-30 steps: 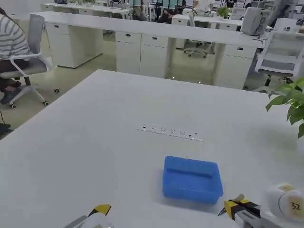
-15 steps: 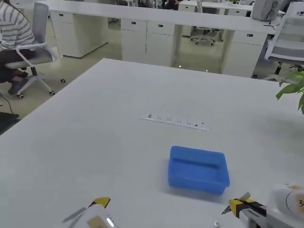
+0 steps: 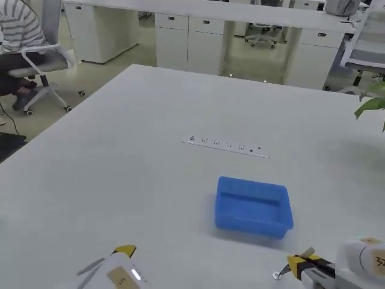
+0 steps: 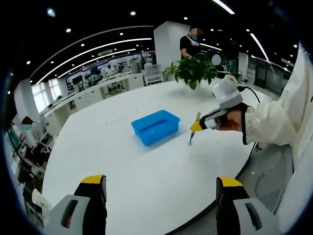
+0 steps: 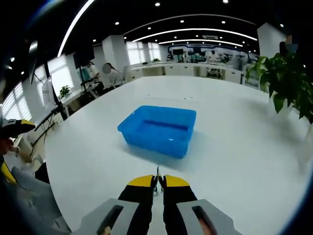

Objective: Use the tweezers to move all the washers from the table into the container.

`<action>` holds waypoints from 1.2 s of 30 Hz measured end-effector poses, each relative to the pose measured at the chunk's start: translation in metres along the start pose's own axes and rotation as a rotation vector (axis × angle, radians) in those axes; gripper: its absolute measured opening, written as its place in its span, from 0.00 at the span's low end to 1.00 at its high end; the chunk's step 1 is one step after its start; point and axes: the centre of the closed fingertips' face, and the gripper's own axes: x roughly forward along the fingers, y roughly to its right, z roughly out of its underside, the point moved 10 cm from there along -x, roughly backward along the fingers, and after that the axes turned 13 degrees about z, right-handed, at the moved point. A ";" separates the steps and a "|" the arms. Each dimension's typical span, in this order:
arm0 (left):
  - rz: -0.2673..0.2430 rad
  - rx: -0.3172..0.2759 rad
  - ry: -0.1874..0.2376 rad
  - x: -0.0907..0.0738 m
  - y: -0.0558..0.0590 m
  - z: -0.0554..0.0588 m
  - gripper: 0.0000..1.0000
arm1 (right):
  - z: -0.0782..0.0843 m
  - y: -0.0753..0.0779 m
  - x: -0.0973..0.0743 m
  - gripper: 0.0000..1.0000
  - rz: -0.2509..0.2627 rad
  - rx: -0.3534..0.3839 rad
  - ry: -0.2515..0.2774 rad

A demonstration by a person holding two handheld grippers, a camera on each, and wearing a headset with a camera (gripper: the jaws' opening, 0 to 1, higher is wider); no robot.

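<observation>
Left gripper view — right gripper [image 4: 197, 126] pinching tweezers [image 4: 191, 137] beside container [image 4: 155, 126].

You're at a wide white table [image 3: 120, 180] with a socket strip [image 3: 225, 146] set in its middle, white drawer desks [image 3: 192, 36] and a grey chair [image 3: 53, 24] beyond on a pale floor [image 3: 90, 75], a leafy plant [image 3: 373, 105] to your right and strip lights [image 5: 76, 25] overhead.

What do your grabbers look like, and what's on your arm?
The left gripper and the right gripper are both grey and black, with yellow-tipped jaws. A black cable trails from the right one. The person wears a white sleeve.
</observation>
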 end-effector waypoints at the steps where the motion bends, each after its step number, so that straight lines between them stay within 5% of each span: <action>1: 0.000 -0.001 0.001 0.000 0.000 0.000 0.95 | 0.000 -0.001 0.000 0.03 0.000 -0.003 0.001; 21: -0.004 -0.011 0.003 0.002 -0.003 0.002 0.95 | 0.004 -0.006 0.000 0.02 -0.001 -0.061 0.028; 36: -0.013 -0.005 0.023 -0.004 -0.004 0.001 0.95 | -0.010 -0.002 0.000 0.01 -0.023 -0.009 -0.008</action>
